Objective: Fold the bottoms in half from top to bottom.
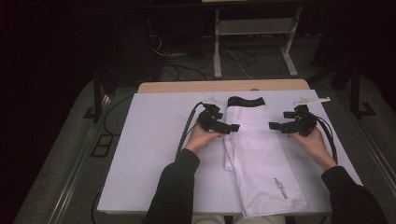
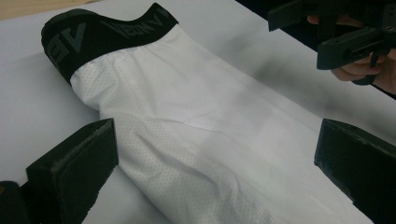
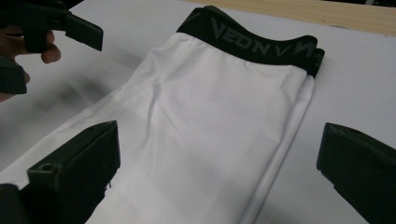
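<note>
From above, the white, thin-knit folded leggings with a black elastic waistband (image 1: 254,144) lie lengthwise down the middle of my white-covered counter (image 1: 144,154), waistband at the far end, hem hanging just past the near edge. My left tool (image 1: 232,127) hovers at the garment's left edge, just below the waistband, jaws apart and holding nothing. My right tool (image 1: 272,125) faces it from the garment's right edge, also spread and empty. There's a small dark print near the hem, too tiny for me to read from here.

Over to the left gripper view: my two black jaws stand wide either side of the garment's fabric (image 2: 196,140), which shows a fine perforated mesh and soft creases. Light, limp stuff, I reckon; it'll sag and slide if I pinch a single layer. Beyond the garment, the right tool (image 2: 299,32) hangs in a hand. The waistband (image 2: 102,32) carries grey lettering, cut off and angled, so I won't spell it.

Now the right gripper view: jaws open again, straddling the cloth below the waistband (image 3: 252,44), where I can read "VEON". That band is the firmest part, so I'd grab there, through all layers.
</note>
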Motion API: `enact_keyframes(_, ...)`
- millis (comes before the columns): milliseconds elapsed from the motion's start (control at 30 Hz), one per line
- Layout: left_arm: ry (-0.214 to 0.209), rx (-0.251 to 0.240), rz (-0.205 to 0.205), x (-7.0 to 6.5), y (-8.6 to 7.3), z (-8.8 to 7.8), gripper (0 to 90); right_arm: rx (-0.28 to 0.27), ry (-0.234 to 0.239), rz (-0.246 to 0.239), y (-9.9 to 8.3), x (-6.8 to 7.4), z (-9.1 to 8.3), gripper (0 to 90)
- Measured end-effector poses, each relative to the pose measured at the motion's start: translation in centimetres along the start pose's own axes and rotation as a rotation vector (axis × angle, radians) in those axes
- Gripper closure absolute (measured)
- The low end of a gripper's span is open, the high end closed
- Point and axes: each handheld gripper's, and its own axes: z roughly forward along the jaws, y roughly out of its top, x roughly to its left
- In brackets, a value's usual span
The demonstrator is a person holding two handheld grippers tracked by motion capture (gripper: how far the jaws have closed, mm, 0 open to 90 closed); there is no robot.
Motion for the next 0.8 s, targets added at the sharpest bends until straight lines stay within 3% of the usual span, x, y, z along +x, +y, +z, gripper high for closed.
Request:
enact_keyframes(500, 0.009, 0.015, -0.002, 1.1, 1.2, 0.6, 0.0, 0.029, -0.004, 0.019, 1.0, -1.3, 1.0, 0.0)
enact_keyframes(800, 0.021, 0.009, -0.019, 2.1, 1.4, 0.7, 0.0, 0.048, -0.006, 0.056, 1.7, -2.5, 1.5, 0.0)
